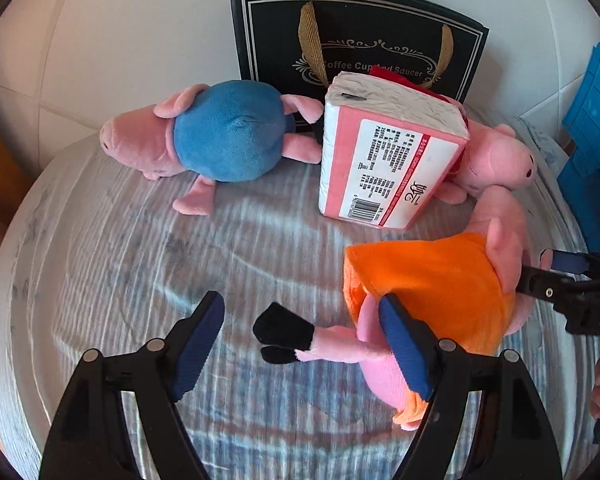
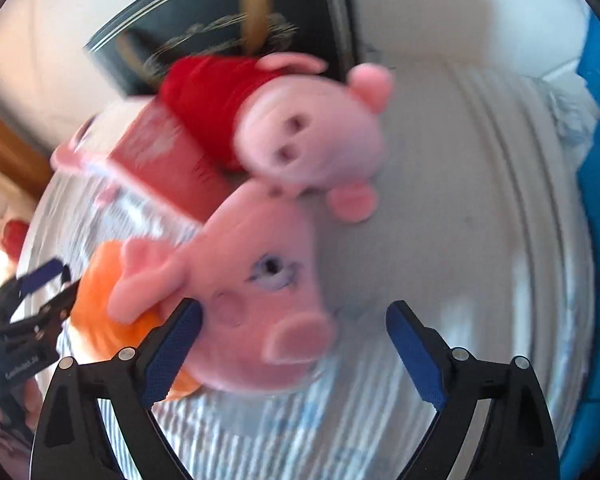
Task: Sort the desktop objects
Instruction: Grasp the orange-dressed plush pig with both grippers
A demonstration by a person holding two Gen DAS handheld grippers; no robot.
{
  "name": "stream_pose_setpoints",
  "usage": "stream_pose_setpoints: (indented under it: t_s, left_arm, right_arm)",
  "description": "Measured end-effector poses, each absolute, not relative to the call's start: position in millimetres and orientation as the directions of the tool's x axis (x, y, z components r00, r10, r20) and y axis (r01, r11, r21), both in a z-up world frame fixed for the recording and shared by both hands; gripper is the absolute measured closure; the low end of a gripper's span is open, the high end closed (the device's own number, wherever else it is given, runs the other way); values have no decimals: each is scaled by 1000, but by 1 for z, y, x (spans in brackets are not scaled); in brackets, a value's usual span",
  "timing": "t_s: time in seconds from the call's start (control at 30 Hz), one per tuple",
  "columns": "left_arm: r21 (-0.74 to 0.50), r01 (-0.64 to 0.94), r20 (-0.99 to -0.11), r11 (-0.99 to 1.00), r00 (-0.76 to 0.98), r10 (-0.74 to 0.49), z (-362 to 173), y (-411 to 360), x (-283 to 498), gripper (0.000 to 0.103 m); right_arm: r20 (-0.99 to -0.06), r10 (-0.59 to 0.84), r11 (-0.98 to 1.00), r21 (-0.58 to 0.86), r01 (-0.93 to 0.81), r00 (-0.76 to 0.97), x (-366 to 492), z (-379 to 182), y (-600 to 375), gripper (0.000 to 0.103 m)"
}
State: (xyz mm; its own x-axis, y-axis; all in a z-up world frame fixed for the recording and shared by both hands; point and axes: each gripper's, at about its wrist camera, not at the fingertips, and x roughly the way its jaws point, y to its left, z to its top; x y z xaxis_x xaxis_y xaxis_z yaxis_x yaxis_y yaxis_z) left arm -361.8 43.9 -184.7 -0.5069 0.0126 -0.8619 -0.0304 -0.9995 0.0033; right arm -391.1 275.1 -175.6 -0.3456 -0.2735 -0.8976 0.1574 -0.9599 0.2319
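Straddling a soft pink pig toy in an orange plush dress (image 1: 432, 280), two hand-held grippers come at it from opposite ends. The left gripper (image 1: 304, 340) has its blue-padded jaws spread wide around the toy's pink legs and black feet; one pad lies against the hip, the other stands clear, so nothing is clamped yet. The right gripper (image 2: 294, 350) is likewise released, its jaws apart on either side of the toy's large pink head (image 2: 260, 292), with no visible pressure on the plush.

A good grasp, in my judgement, would close each pair of jaws on a firm, thick part: the left on the body or upper legs rather than the thin feet, the right squarely across the head rather than an ear. Soft stuffing gives, so closing fully before lifting should stop it slipping. The right view is blurred, so exact contact there is hard to tell.

Just beside the toy's head lies a second pink pig toy in a red dress (image 2: 268, 120), touching it snout to snout, partly under a pink and white wrapped tissue pack (image 1: 384, 160). A third pig toy, with a blue body (image 1: 220, 132), lies well apart on the left. All rest on a round table under a pale striped cloth (image 1: 120, 260). Behind stands a black gift bag with gold handles (image 1: 340, 32); a blue plastic crate (image 1: 596, 140) sits at the right edge, above a white tiled floor (image 1: 100, 40).
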Motion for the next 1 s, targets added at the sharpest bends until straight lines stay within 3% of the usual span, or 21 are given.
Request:
stream_pose_setpoints:
  t_s: [0.1, 0.17, 0.33, 0.43, 0.47, 0.6, 0.77, 0.8, 0.83, 0.87, 1.0]
  left_arm:
    - [-69, 0, -857, -998, -511, 59, -175, 40, -341, 24]
    - [-109, -23, -871, -994, -480, 106, -178, 47, -338, 24]
    - [-74, -78, -887, -994, -451, 101, -188, 69, -335, 24]
    - [-109, -67, -885, -992, -447, 128, -189, 74, -338, 24]
    - [-127, -62, -889, -990, -435, 141, -193, 75, -342, 24]
    - [-116, -98, -895, -988, -422, 147, -211, 91, -359, 10]
    - [-107, -134, -875, -985, -457, 157, -213, 95, -368, 9]
    - [-135, -141, -877, -981, -444, 184, -215, 93, -370, 16]
    - [-180, -159, -875, -971, -426, 232, -215, 93, -371, 34]
    - [-212, -169, -871, -963, -414, 264, -214, 94, -371, 37]
    - [-142, -198, -867, -970, -448, 218, -200, 106, -360, 45]
  right_arm:
    - [-904, -294, -946, 230, 229, -309, -375, -177, 259, 28]
    - [-915, -256, -952, 183, 244, -313, -371, -181, 251, 28]
    - [-906, -262, -954, 193, 228, -331, -375, -169, 260, 27]
    - [-901, -260, -954, 184, 235, -348, -373, -159, 269, 12]
    - [-900, -267, -952, 191, 238, -344, -376, -158, 271, 2]
    - [-906, -289, -944, 215, 250, -310, -386, -168, 265, 0]
    - [-886, -379, -918, 323, 231, -268, -407, -188, 266, 0]
    - [-879, -402, -909, 349, 227, -256, -409, -191, 269, 2]
    - [-875, -416, -902, 364, 230, -249, -409, -193, 270, 5]
    - [-875, -415, -902, 359, 238, -251, -407, -191, 269, 11]
    - [-874, -393, -911, 328, 249, -286, -391, -176, 273, 24]
